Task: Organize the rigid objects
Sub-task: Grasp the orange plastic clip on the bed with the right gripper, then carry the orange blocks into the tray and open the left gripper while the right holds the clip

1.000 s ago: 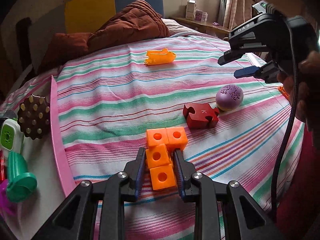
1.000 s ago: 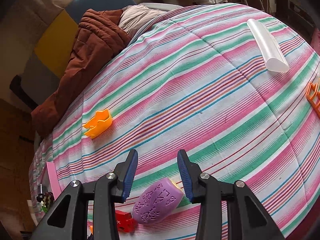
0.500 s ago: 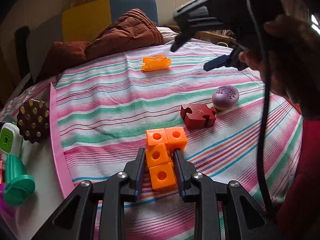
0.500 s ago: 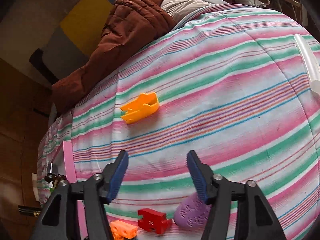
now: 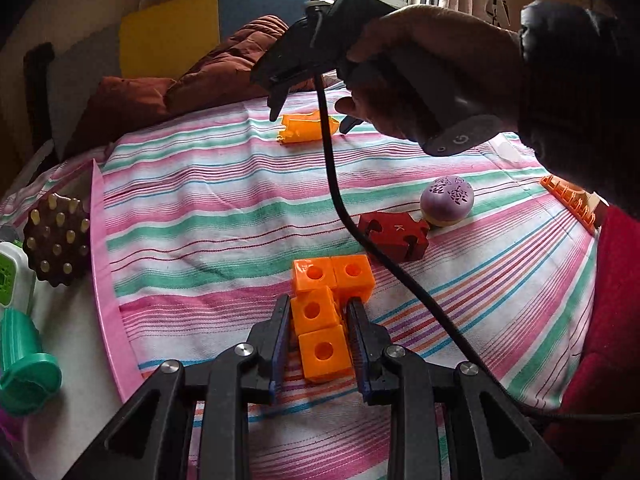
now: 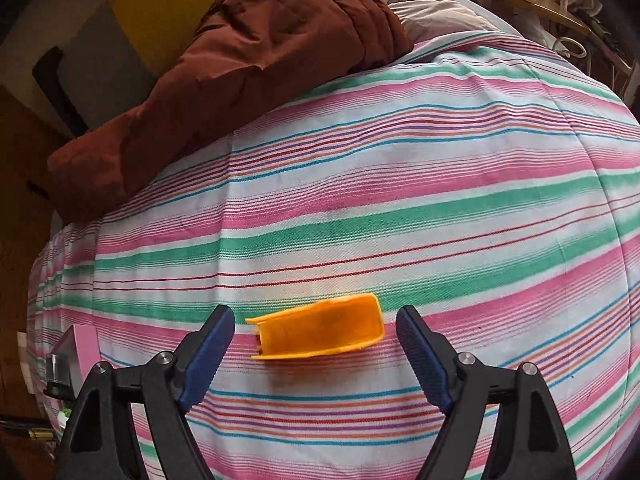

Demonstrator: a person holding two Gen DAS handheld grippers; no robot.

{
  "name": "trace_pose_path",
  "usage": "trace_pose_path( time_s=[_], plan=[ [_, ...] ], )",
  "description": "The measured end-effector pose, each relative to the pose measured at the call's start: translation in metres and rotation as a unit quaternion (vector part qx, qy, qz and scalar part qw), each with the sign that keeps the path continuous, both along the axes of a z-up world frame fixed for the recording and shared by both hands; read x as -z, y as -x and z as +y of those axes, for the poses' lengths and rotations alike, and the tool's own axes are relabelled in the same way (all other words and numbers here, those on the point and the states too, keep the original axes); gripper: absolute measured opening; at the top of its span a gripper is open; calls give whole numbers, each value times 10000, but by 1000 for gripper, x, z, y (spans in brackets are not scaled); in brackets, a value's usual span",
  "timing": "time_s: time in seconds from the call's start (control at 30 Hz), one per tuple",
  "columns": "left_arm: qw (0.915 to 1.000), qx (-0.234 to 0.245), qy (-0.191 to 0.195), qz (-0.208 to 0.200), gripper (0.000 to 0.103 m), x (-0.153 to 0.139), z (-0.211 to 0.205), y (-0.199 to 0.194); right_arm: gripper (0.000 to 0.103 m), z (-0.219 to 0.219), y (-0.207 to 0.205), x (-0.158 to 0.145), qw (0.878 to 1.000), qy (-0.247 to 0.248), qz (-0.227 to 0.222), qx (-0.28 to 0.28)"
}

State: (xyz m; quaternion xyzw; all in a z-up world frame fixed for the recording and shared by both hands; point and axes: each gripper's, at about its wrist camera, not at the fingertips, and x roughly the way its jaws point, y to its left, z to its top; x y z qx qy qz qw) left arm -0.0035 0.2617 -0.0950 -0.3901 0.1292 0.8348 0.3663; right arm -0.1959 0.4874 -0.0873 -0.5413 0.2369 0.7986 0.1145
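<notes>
Since a second ago the right tool (image 6: 316, 354) has left the purple patterned ball (image 5: 447, 200) lying on the bed (image 6: 400, 208) and swung across to the far middle of the striped spread, while the left tool (image 5: 318, 344) has kept its place. From the left: a brown studded disc (image 5: 56, 236) and a green ribbed cup (image 5: 24, 356) sit off the bed's left edge, on a pale surface past the pink border. At the near edge the left tool is clamped on the orange block cluster (image 5: 326, 304), four hard glossy cubes with round holes, joined in a crooked chain and resting on the cloth. Just right of it lies a red puzzle-shaped block (image 5: 394, 234), touching or nearly touching the ball. Farther back, the right tool hangs over the orange scoop-shaped piece (image 6: 318, 332), a thin, smooth plastic shell with an open notched end, lying on its side; the jaws are opening, the piece lies between them, and the pads do not press it. The step in hand looks like fetching this piece to join the gathered group. Next the tool would need to drop lower and close across the shell's length or turn to its narrower width; thin walls may flex or slip.
</notes>
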Motion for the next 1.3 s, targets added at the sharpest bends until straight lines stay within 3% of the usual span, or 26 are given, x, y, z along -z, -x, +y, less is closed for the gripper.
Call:
trace_pose_path(
  time_s=[0.03, 0.1, 0.13, 0.27, 0.43, 0.6, 0.8, 1.3],
  plan=[
    [10000, 4, -3, -1, 28, 0, 0, 0, 84, -4, 3, 3, 9999, -48, -74, -94],
    [10000, 17, -4, 29, 28, 0, 0, -2, 69, -15, 6, 4, 9974, -601, -208, -349],
    [10000, 18, -3, 34, 28, 0, 0, -3, 69, -21, 4, 3, 9954, -791, -211, -496],
    [10000, 23, -6, 74, 28, -1, 1, -4, 68, -38, -15, 3, 9925, -774, -278, -910],
    [10000, -4, -27, 55, 28, -1, 0, -5, 69, -55, -56, 5, 9896, -455, -490, -1271],
    [10000, -42, 45, 10, 28, -3, 0, -7, 69, -76, -86, 9, 9829, -881, -420, -1559],
    [9996, -139, 68, -252, 28, -12, -7, -10, 69, -77, -95, 12, 9832, -959, -156, -1545],
    [9982, -529, -280, 44, 28, -76, -43, -24, 69, -78, -99, 14, 9746, -1326, 169, -1798]
  ],
)
